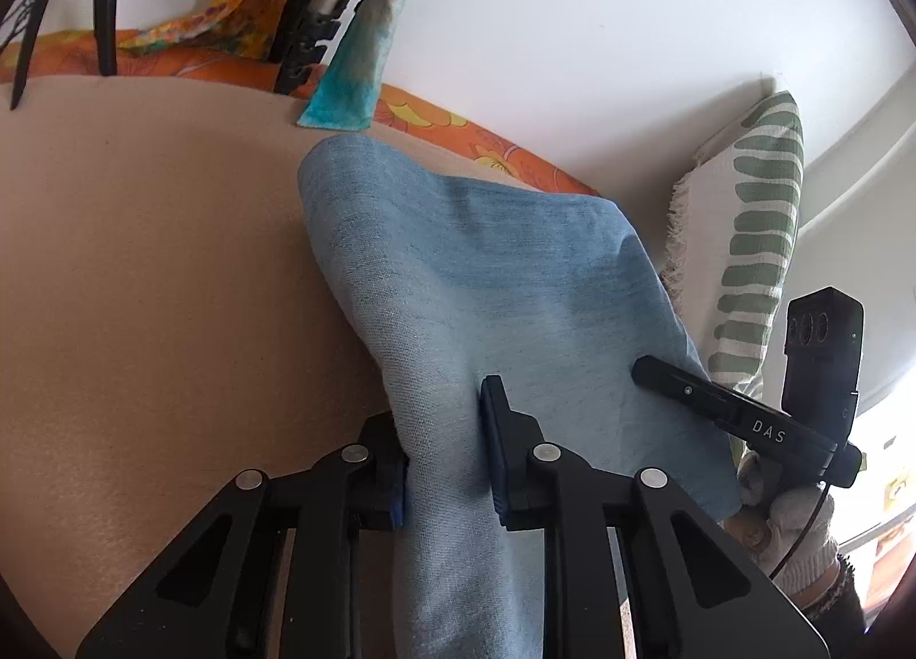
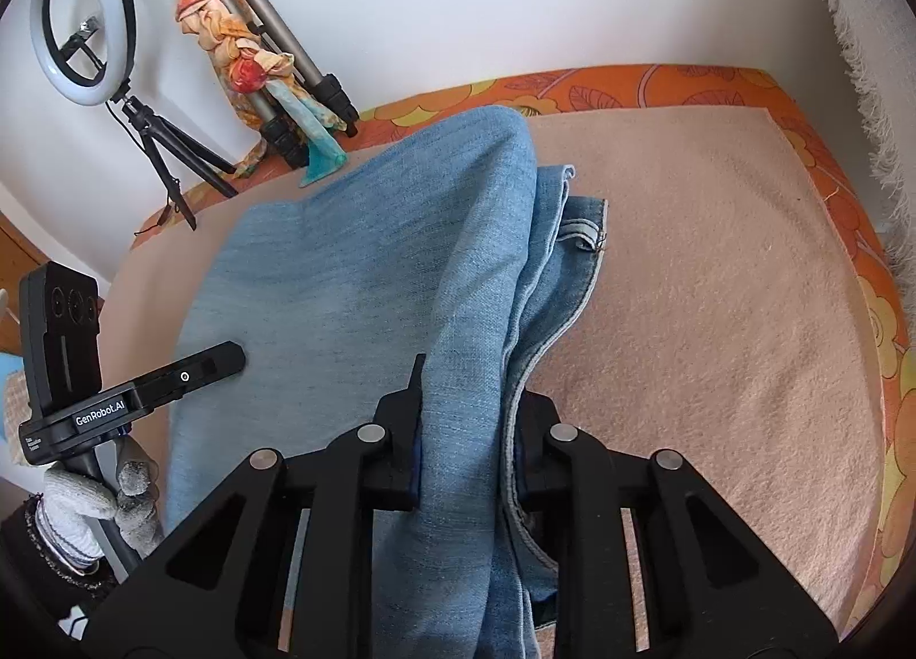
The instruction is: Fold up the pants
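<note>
pants draped over blanket, tripods behind, pillow at right wall

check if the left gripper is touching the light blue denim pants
Touching: the left wrist view shows the left gripper clamping a fold of the light blue denim pants between both pads.

We are seeing light blue denim pants lying on a peach blanket, an orange floral sheet edging it, and a green-striped white cloth far right.
</note>
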The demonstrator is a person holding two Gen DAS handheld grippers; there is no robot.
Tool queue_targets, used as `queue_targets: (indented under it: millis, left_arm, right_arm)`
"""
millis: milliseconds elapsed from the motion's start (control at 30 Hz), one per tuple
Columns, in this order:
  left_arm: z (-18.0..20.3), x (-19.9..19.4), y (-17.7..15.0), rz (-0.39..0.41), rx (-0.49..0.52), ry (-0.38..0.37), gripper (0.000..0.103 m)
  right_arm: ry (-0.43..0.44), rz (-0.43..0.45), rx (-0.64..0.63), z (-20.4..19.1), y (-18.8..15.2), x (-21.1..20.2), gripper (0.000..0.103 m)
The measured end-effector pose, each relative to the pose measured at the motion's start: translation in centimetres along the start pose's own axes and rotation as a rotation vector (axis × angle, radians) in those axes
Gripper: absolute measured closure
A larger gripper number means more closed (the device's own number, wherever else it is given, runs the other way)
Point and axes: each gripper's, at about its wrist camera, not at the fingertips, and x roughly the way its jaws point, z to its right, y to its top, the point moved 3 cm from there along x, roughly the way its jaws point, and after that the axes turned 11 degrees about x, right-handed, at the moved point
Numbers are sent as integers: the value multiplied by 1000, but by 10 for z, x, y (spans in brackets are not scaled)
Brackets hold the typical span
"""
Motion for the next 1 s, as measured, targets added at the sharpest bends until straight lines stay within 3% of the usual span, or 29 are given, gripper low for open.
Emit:
queue_targets:
  millis: [500,733,1000]
  left_arm:
    - [46,-21,29,69,168,-18,91]
    - [62,-6,58,82,222,-15,91]
    - [67,33,89,67,258,18,91]
  right_arm:
    - [-1,138,-47,-8,13,-60,83]
    - [-47,193,-57,-3,38,-69,83]
    - [-114,223,-52,11,77,-47,83]
